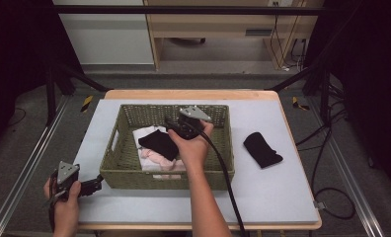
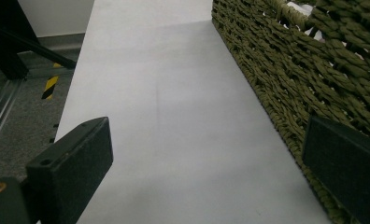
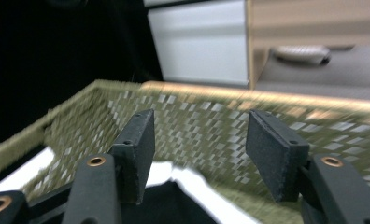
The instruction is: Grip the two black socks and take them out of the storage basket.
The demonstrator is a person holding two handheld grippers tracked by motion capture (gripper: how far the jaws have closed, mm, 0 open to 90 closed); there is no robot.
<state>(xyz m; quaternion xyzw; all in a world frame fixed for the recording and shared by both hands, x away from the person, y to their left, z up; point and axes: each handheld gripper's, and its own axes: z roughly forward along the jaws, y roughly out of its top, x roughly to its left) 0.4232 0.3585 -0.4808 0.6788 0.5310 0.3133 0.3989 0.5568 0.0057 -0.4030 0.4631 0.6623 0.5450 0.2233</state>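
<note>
A black sock (image 1: 159, 143) lies inside the green woven basket (image 1: 115, 168), spread over a folded white cloth (image 1: 145, 132) and a pale pink garment (image 1: 156, 159) toward the basket's left half. The right claw (image 1: 170, 127) hangs over the middle of the basket, just beside the sock's right edge, with the person's right hand (image 1: 193, 143) wrapped around its body and its cable trailing back over the basket's near wall. In the right gripper view the right claw (image 3: 199, 149) has its jaws parted with nothing between them; the black fabric sits below them, the white cloth past it, and the basket's far wall rises behind. A second black sock (image 1: 261, 149) lies on the grey counter (image 1: 272, 192) to the right of the basket, well apart from it. The left claw (image 1: 96, 184) rests low at the counter's near left corner, close to the basket's near left corner. In the left gripper view the left claw (image 2: 206, 158) is wide open and empty, with bare counter between the jaws and the basket wall (image 2: 286, 84) running along the right jaw.
</note>
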